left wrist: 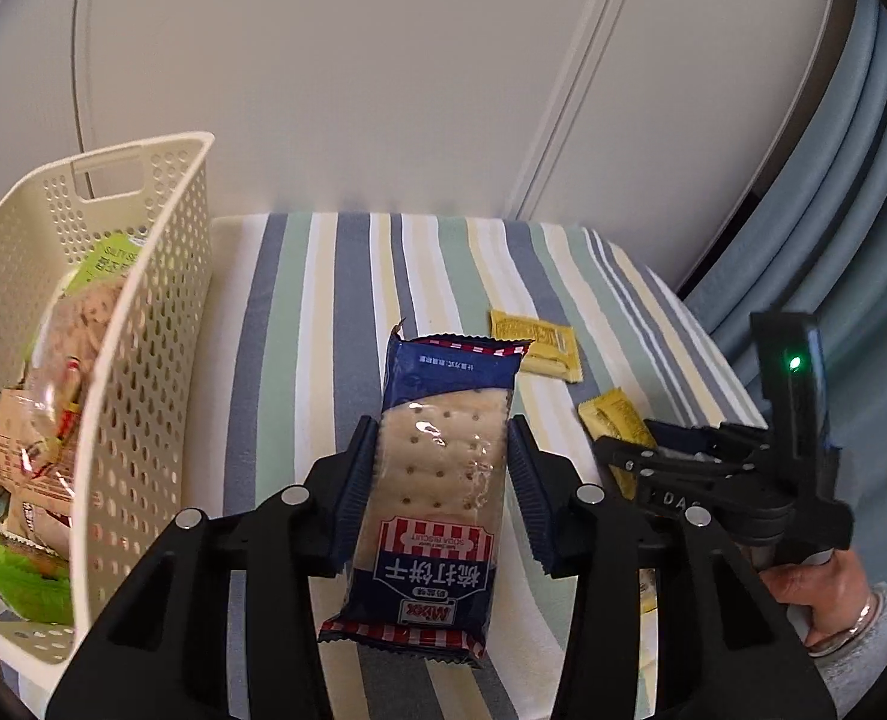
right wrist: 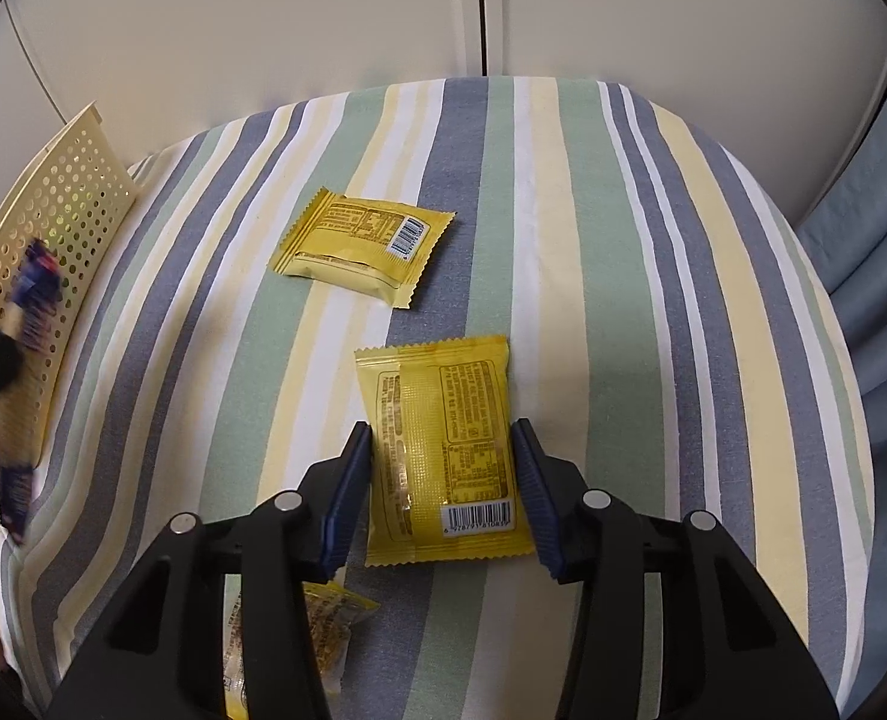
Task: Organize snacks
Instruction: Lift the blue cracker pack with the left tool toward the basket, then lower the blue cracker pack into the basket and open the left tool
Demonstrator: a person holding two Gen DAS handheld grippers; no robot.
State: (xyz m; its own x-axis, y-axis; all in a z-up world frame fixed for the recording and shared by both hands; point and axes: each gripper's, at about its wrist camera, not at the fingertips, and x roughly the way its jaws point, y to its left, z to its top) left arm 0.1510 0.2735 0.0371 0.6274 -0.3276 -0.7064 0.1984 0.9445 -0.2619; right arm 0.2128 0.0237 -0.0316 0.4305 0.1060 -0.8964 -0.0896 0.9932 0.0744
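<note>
Left tongs (left wrist: 443, 468) clamp a glossy blue cracker pack (left wrist: 428, 498) — right tongs (right wrist: 440, 480) straddle a flat, crinkle-edged yellow packet (right wrist: 443, 450), pads apart.

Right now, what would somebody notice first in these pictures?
Probably the blue soda biscuit pack pinched in the left claw, raised beside the white basket of snacks. Next, the yellow packet lying on the striped cloth between the right claw's fingers, with another yellow packet farther back.

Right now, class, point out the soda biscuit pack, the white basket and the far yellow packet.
soda biscuit pack (left wrist: 437, 468): left wrist view, clear window.
white basket (left wrist: 143, 324): left wrist view, perforated side wall.
far yellow packet (right wrist: 362, 243): right wrist view, middle of wrapper.
</note>
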